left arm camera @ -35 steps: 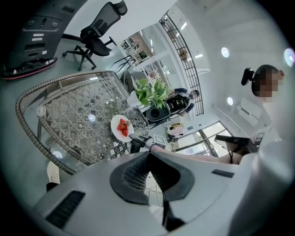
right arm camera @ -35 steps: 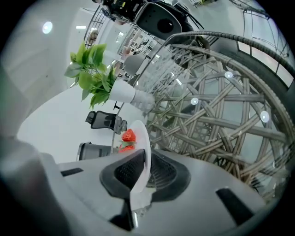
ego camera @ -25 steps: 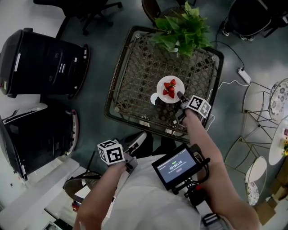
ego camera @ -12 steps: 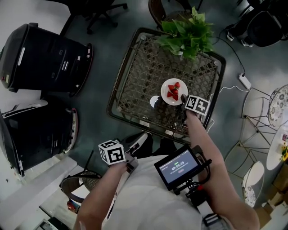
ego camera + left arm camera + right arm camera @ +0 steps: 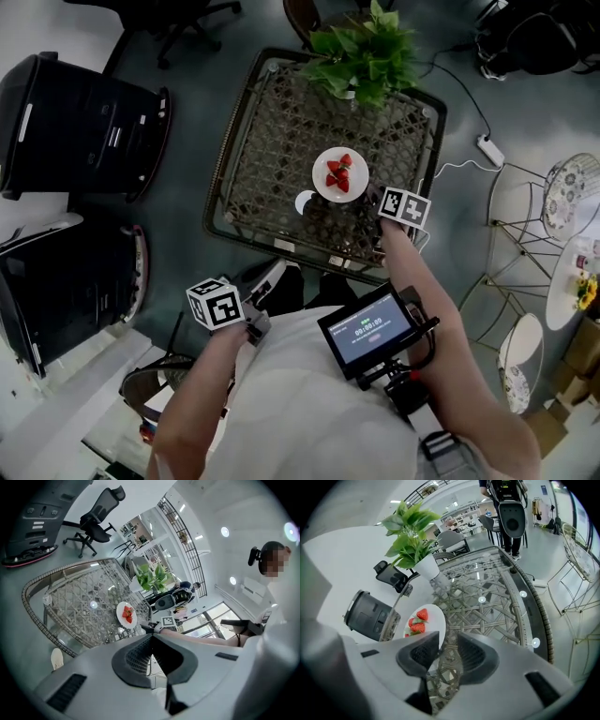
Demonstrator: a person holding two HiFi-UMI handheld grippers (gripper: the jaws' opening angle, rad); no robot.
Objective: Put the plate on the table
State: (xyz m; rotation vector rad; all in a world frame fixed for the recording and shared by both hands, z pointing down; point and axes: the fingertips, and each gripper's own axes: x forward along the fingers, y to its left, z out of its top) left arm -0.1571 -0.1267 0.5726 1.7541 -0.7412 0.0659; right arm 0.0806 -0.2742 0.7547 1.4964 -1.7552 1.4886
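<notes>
Plate (image 5: 322, 185) of strawberries (image 5: 338, 174) on wicker surface (image 5: 272, 159).
Right gripper (image 5: 447, 644) fingers have just been opening wide, clear of it; left gripper (image 5: 151, 637) fingers together.

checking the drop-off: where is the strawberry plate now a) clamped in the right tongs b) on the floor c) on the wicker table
c: the plate lies on the table, beside the right tongs, whose jaws have just been opening with only table between them.

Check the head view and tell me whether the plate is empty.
No, red strawberries lie on the white plate resting on the wicker table.
</notes>
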